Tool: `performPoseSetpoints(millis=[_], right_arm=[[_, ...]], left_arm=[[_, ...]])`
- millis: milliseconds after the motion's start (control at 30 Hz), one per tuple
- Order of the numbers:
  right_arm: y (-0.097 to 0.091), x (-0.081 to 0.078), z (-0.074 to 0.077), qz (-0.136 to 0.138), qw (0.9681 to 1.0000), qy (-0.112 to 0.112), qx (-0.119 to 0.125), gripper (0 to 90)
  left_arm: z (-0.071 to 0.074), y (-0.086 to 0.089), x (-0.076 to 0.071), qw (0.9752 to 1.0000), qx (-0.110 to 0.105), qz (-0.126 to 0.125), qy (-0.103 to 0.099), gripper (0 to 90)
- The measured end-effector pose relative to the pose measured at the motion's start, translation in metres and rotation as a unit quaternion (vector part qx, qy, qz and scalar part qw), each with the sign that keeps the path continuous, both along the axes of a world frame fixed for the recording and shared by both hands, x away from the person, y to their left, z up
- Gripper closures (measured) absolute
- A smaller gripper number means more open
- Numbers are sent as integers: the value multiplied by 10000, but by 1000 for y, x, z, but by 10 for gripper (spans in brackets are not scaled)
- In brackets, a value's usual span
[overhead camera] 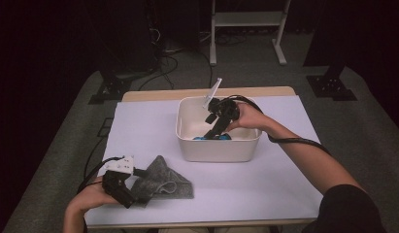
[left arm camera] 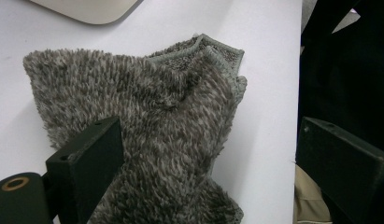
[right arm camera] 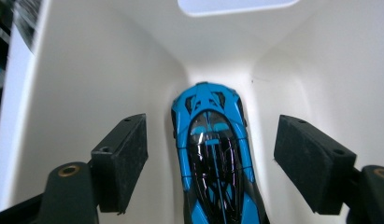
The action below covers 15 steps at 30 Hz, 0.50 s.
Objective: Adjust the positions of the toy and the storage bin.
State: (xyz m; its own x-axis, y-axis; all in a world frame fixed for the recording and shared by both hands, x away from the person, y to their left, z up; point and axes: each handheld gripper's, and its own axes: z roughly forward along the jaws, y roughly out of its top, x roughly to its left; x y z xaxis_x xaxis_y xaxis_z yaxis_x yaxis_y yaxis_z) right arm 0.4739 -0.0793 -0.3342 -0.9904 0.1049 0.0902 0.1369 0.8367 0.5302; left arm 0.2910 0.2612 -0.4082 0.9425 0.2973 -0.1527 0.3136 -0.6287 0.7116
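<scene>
Right tool (right arm camera: 210, 163) wide open astride blue toy car (right arm camera: 215, 158) (inside white bin (overhead camera: 219, 148)), left tool (left arm camera: 208, 158) open over grey cloth (left arm camera: 147, 121)

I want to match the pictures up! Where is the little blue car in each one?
High view: the blue car peeks out at the bottom of the white tub, under the right gripper.
Left gripper view: not in it; the grey towel lies there.
Right gripper view: centre, low, between the open jaws without touching them.
Shared landmark: the white tub, with its corner at the top of the left gripper view.
</scene>
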Motion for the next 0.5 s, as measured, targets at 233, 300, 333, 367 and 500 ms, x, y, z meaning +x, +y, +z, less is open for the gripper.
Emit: performPoseSetpoints(millis=[233, 300, 333, 367, 500], right_arm=[[-5, -2, 9, -68, 9999, -43, 84, 244], [-9, -3, 12, -100, 9999, -47, 131, 239], [-10, -3, 13, -121, 9998, -35, 125, 233], [-11, -2, 13, -145, 9998, -11, 129, 225], [-15, -2, 15, -196, 9997, 1, 148, 225]], left_arm=[[2, 0, -1, 10000, -11, 2, -29, 69], [2, -1, -1, 10000, -6, -33, -31, 69], [2, -1, -1, 10000, -6, -33, -31, 69], [1, -2, 0, 10000, -7, -36, -16, 69], [0, -2, 1, 10000, -17, -40, -4, 69]])
